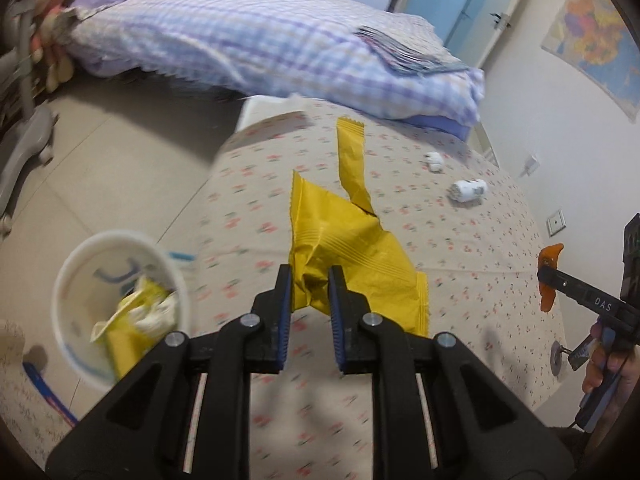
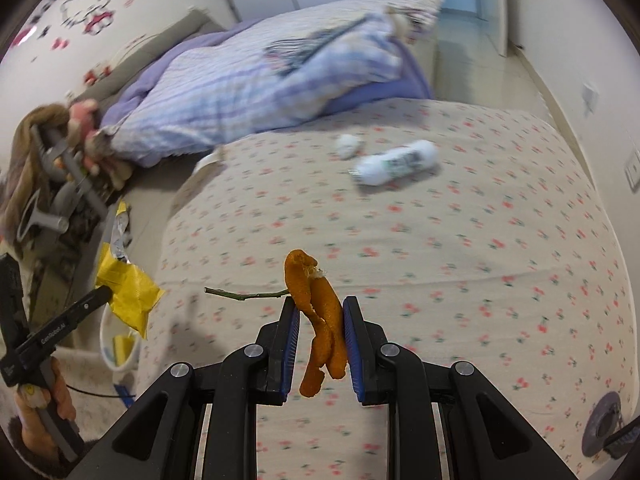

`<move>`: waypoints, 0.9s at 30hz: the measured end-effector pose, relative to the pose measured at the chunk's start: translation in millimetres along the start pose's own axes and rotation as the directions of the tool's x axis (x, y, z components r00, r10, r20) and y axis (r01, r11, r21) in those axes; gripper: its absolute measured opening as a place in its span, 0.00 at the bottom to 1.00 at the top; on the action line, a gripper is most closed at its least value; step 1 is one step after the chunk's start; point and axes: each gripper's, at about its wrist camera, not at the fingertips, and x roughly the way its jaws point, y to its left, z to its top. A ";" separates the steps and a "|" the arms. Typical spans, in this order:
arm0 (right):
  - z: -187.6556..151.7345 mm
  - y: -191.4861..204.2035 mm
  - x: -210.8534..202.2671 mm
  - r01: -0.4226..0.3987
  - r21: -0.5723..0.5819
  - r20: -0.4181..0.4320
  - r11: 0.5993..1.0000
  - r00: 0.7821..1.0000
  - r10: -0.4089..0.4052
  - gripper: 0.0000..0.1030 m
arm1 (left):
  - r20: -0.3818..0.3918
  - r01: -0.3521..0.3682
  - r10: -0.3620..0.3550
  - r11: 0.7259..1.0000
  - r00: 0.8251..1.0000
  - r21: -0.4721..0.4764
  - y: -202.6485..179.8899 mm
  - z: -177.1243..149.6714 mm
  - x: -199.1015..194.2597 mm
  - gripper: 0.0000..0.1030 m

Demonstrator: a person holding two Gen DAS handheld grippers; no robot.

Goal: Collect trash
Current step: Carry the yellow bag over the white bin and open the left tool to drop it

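My left gripper (image 1: 310, 286) is shut on a crumpled yellow wrapper (image 1: 340, 236), lifted above the floral bed sheet (image 1: 460, 248); a long strip of the wrapper trails away ahead. A white bin (image 1: 116, 235) with yellow and white trash inside stands on the floor to the lower left. In the right wrist view my right gripper (image 2: 320, 314) is shut on a curled orange peel (image 2: 316, 296), from which a thin green twig (image 2: 244, 295) sticks out leftward. A white bottle (image 2: 396, 162) and a crumpled tissue (image 2: 346, 145) lie further up the bed.
A purple checked quilt (image 1: 260, 40) is heaped at the far end of the bed. A grey chair base (image 1: 24, 148) stands on the tiled floor at left. A dark round disc (image 2: 604, 424) lies on the sheet near the right hand. A blue stick (image 1: 48, 392) lies by the bin.
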 end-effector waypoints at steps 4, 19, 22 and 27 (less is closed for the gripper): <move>-2.2 40.4 10.2 -0.020 -0.082 -0.016 0.996 1.000 0.019 0.22 | 0.026 -0.044 0.045 0.999 0.999 -0.031 35.2 -5.6 -19.5 0.18; -9.8 148.3 57.3 -0.091 -0.230 -0.092 0.969 0.993 0.071 0.22 | 0.018 -0.289 0.296 0.944 0.955 -0.156 156.3 -25.1 -46.0 0.20; -10.1 168.4 66.4 -0.100 -0.253 -0.101 0.962 0.992 0.076 0.22 | 0.002 -0.317 0.321 0.935 0.947 -0.160 167.0 -27.9 -41.1 0.21; -11.3 194.2 77.5 -0.124 -0.271 -0.115 0.955 0.989 0.095 0.22 | -0.006 -0.329 0.332 0.933 0.943 -0.143 175.4 -28.6 -32.0 0.34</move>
